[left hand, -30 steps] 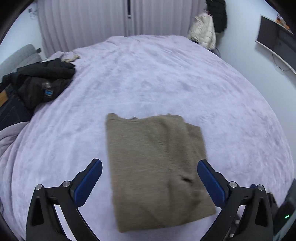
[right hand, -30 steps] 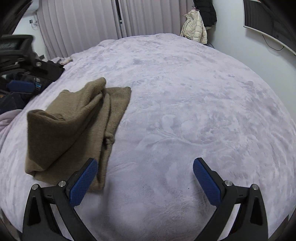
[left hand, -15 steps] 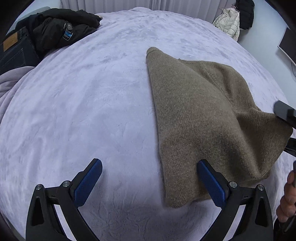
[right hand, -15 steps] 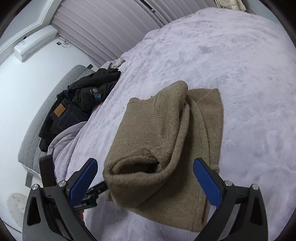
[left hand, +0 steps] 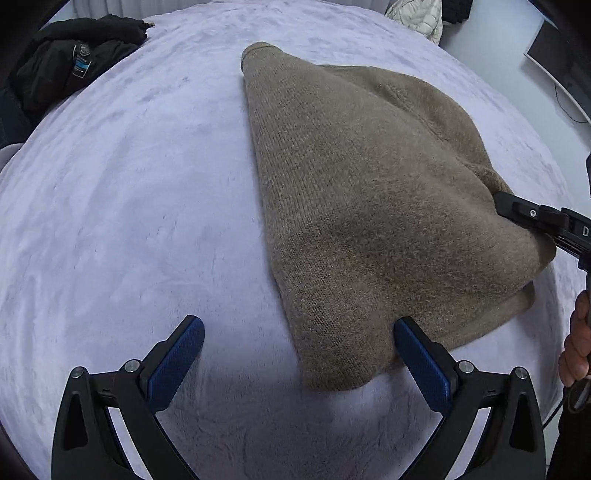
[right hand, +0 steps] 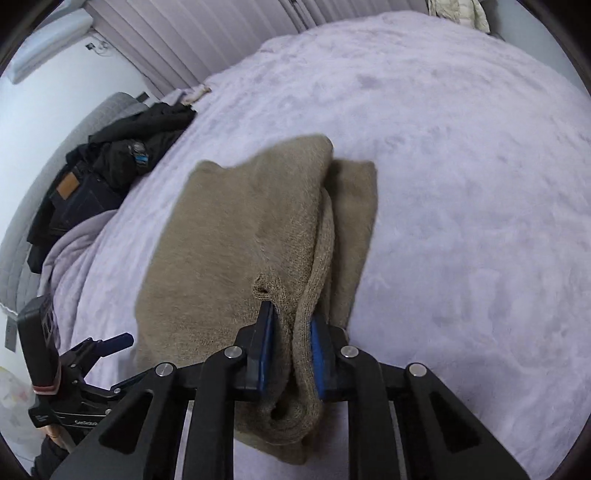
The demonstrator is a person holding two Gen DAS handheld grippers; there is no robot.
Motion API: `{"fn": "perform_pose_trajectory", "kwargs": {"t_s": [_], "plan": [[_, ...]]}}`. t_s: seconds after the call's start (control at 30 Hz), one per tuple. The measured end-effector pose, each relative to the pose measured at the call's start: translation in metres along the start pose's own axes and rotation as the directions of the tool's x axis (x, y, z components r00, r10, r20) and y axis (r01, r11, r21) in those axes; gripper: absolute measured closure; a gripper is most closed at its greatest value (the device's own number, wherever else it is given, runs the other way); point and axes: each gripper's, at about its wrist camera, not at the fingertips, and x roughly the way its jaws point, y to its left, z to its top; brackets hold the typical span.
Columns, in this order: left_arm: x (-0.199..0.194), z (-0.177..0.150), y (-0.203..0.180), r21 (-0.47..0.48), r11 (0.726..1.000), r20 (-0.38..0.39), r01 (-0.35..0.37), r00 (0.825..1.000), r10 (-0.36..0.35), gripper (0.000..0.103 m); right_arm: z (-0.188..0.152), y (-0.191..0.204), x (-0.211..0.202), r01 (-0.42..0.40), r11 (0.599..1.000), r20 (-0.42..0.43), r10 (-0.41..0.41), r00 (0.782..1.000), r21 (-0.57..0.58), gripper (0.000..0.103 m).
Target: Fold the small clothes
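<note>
A folded olive-brown knit sweater (left hand: 369,206) lies on the lilac bed cover (left hand: 129,221). My left gripper (left hand: 299,354) is open, low over the bed; the sweater's near corner lies between its fingers, its right finger (left hand: 421,358) touching the sweater's edge. My right gripper (right hand: 291,350) is shut on the sweater's (right hand: 229,236) thick folded edge and lifts that side. It also shows in the left wrist view (left hand: 535,218) at the sweater's right side.
A pile of black clothes and jeans (right hand: 110,166) lies at the bed's left edge, also in the left wrist view (left hand: 70,66). A white jacket (left hand: 417,14) hangs beyond the bed. A monitor (left hand: 565,70) is on the right wall.
My right gripper has closed on the sweater's folded edge; it was open half a second ago. My left gripper has stayed open and moved slightly closer to the sweater's near corner.
</note>
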Motion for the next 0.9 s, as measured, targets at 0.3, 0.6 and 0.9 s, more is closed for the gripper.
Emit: {"fn": "perform_pose_trajectory", "kwargs": {"t_s": [0.3,0.6,0.9], "plan": [[-0.045,0.042,-0.002,-0.023,0.998,0.113,0.053,0.992,-0.05,0.0,0.027,0.004,-0.037,-0.041,0.999,0.148,0.041,0.988,-0.009,0.028],[0.009,0.074,-0.032,-0.062,0.998,0.047,0.011,0.999,-0.008,0.0,0.099,0.018,0.043,0.087,0.994,-0.034,-0.089,0.995,-0.064,0.028],[0.022,0.058,-0.01,0.007,0.987,-0.056,0.158,0.986,-0.158,0.0,0.086,0.018,0.024,0.006,0.992,0.08,0.004,0.997,-0.125,0.083]]}}
